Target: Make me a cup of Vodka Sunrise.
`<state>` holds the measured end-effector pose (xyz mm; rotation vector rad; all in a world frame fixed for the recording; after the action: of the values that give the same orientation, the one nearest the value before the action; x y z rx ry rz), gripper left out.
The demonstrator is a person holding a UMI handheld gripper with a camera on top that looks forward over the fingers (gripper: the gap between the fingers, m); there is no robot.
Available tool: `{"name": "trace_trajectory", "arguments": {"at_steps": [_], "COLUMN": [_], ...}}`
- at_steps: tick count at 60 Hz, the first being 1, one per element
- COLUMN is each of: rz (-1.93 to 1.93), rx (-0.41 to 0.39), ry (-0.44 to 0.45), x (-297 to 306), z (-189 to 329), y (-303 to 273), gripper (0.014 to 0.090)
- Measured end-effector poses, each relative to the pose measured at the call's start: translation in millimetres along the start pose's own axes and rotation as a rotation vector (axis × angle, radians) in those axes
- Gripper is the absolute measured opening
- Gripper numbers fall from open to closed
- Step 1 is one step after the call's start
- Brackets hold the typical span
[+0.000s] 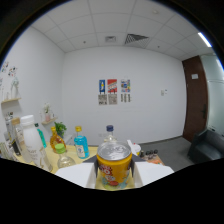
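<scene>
One can [114, 167], yellow and orange w/ a silver top, sits between the two fingers of the claw [114, 176]. We note white finger pads [80, 175] close at either side of it, appearing to touch its wall; the can is raised above the counter [92, 150], so we record it as gripped, claw closed to roughly can width. Its lid faces up, approx. level.

Beyond the can, we see a clear bottle w/ a blue cap [109, 134] directly behind it. To the left of that stands a blue bottle [81, 143], then a yellow-orange bottle w/ a green band [58, 141], and a stemmed glass [65, 160] just in front of those two. Further left is a large white bottle [30, 138] w/ a white cap. A small green plant [60, 128] shows behind the yellow-orange bottle. Contents of the bottles: we cannot tell.

Background: white wall w/ three posters [113, 91], a dark wooden door [195, 97] on the right, a dark chair [207, 145] below it. Shelving [9, 107] at far left holds small items, too small to identify.
</scene>
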<state>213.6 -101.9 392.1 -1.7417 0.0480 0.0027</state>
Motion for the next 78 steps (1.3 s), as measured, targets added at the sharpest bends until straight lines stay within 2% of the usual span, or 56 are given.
{"name": "trace_trajectory", "arguments": {"at_steps": [7,11,22,28,39,50,57,67,78], "rz": [0.012,0.022,-0.002,0.026,0.103,0.136,0.076,-0.136,-0.553], "rx": [-0.008,0.014,0.089,0.092,-0.009,-0.156,-0.212,-0.254,-0.267], "ry": [0.005,0.006,0.013,-0.001,-0.029,-0.012,0.005,0.027,0.073], "x": [0,-1,-10,-23,-53,-78,-85,-93,-88], "z": [-3,-11,-57,-85,-109,-102,-94,-83,-73], "y": [0,-8,-38,-36,37,148,194,227,229], "gripper": [0.0516,0.0514,0.0515,0.0512,0.0512,0.0511,0.051,0.0513,0.0511]}}
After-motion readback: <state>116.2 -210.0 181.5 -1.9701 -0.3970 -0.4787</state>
